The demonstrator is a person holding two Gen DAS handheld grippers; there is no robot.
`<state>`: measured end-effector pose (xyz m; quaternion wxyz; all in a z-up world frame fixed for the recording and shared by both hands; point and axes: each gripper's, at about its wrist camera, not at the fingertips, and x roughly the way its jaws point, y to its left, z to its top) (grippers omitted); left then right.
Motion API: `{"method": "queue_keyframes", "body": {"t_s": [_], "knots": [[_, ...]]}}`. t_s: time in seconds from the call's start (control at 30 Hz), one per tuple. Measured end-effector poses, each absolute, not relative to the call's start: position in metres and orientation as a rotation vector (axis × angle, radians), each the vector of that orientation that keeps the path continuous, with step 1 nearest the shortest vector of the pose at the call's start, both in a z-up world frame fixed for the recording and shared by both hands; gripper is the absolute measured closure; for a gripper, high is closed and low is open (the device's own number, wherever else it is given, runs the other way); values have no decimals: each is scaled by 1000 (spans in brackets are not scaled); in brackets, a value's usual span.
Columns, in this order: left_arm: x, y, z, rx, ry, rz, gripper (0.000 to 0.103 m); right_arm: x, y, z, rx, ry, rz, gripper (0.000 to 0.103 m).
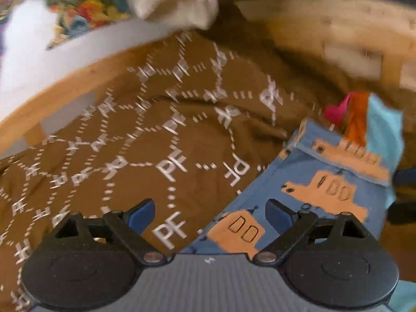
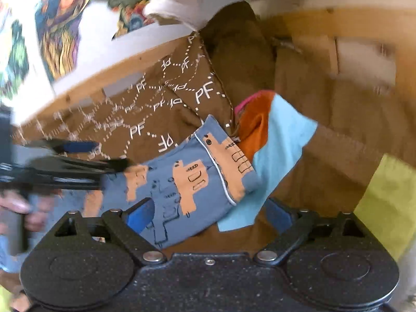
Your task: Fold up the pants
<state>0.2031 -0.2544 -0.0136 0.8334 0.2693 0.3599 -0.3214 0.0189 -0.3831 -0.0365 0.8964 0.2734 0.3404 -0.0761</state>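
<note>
both grippers are up over the pile, blurry view. the left gripper (image 1: 209, 214) has its jaws spread wide, nothing between them, and the right gripper (image 2: 209, 214) is the same, apart and empty. the blue printed pants (image 2: 187, 182) lie rumpled just below both, on top of the brown lettered cloth (image 1: 156, 135), touching a light blue cloth (image 2: 280, 145) and an orange cloth (image 2: 253, 132) at one end. they look light, soft and floppy, so they will likely sag and slide; the piped hem edge (image 2: 221, 176) seems the firmest place to pinch. a wooden edge (image 1: 52, 104) runs behind the pile, and a yellow-green cloth (image 2: 387, 202) crowds the right, so open room looks tight.
</note>
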Motion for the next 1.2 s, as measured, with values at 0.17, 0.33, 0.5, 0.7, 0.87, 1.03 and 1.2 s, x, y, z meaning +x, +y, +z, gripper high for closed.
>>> {"method": "queue_keyframes", "body": {"t_s": [0.17,0.33,0.5,0.7,0.87,1.03,1.2], "knots": [[208,-259,-46,649,792,-590,2,19,-398,-46,678,651,-182,27],[214,-252,-47,660,791,-590,2,28,-401,-50,788,649,-202,27],[213,-252,-49,672,771,-591,0,36,-398,-55,815,669,-283,33],[217,-245,-43,641,781,-602,1,33,-404,-63,880,618,-331,52],[215,-244,-13,592,792,-543,7,24,-415,-67,919,586,-325,87],[230,-240,25,392,951,-569,12,27,-382,-34,604,538,-286,91],[237,-253,44,236,1095,-671,12,31,-348,-18,335,525,-235,91]]}}
